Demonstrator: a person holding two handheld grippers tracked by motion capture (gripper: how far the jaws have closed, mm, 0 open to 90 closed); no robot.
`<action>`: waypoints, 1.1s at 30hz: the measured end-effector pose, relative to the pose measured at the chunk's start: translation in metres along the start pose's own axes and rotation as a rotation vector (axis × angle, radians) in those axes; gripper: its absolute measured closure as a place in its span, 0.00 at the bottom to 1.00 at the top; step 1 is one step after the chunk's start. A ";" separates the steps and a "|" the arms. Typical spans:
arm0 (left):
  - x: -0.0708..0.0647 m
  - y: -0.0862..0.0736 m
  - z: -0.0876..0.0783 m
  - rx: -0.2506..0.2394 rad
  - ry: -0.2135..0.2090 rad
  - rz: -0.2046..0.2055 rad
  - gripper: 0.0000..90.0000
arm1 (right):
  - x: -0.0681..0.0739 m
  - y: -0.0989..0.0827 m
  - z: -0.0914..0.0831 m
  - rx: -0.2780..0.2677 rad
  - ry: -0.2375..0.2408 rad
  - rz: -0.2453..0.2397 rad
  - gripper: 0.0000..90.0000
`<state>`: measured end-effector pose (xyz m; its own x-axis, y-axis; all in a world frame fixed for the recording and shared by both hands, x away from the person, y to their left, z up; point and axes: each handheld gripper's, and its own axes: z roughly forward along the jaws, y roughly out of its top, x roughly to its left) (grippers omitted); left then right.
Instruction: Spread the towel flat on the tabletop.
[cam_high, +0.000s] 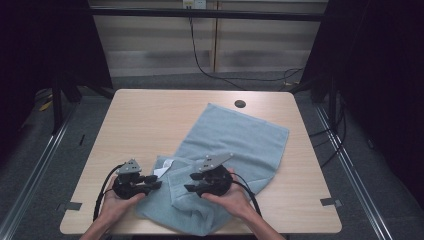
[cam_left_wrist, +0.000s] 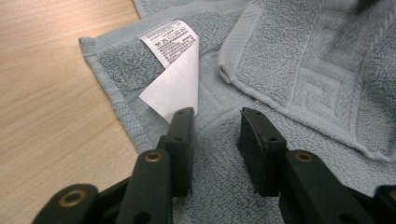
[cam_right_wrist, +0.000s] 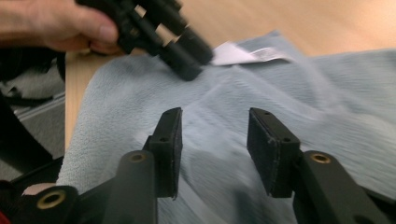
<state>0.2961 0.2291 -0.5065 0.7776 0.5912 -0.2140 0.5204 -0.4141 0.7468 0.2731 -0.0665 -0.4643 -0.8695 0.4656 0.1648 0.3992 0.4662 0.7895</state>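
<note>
Pale blue terry towel (cam_high: 235, 135) rumpled on light wooden table (cam_high: 145, 120), white care label (cam_left_wrist: 175, 81) beside the towel's near corner, left gripper (cam_left_wrist: 217, 140) and right gripper (cam_right_wrist: 215, 140) both parted above towel, grasping nothing.

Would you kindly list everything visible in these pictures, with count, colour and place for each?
Terry-cloth towel: one, pale blue-grey, lying diagonally across the table's middle, its near part folded over.
Care label: one, white with small print, sewn at the towel's near left edge, folded over.
Wooden table: one, light beige, centre of the high view.
Cable hole: one, dark, round, at the table's far edge.
Floor tape marks: several, grey, beside the table.
Wall cable: one, black, hanging behind the table.
Left gripper: one, black, jaws apart over the towel beside the label.
Right gripper: one, black, jaws apart above the towel.
</note>
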 end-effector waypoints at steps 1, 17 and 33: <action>0.000 0.000 0.000 0.000 0.002 0.000 0.74 | 0.003 0.000 0.006 0.016 0.013 -0.010 0.61; -0.007 0.000 -0.001 0.011 0.048 0.028 0.79 | 0.004 -0.022 0.020 0.096 -0.054 -0.077 0.94; -0.035 -0.009 -0.004 0.045 -0.067 -0.043 0.77 | -0.030 -0.084 -0.111 -0.028 -0.238 0.143 0.96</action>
<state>0.2625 0.2147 -0.5026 0.7754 0.5622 -0.2874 0.5676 -0.4213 0.7073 0.2333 -0.2035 -0.4700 -0.7108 0.6904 0.1345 0.5017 0.3637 0.7849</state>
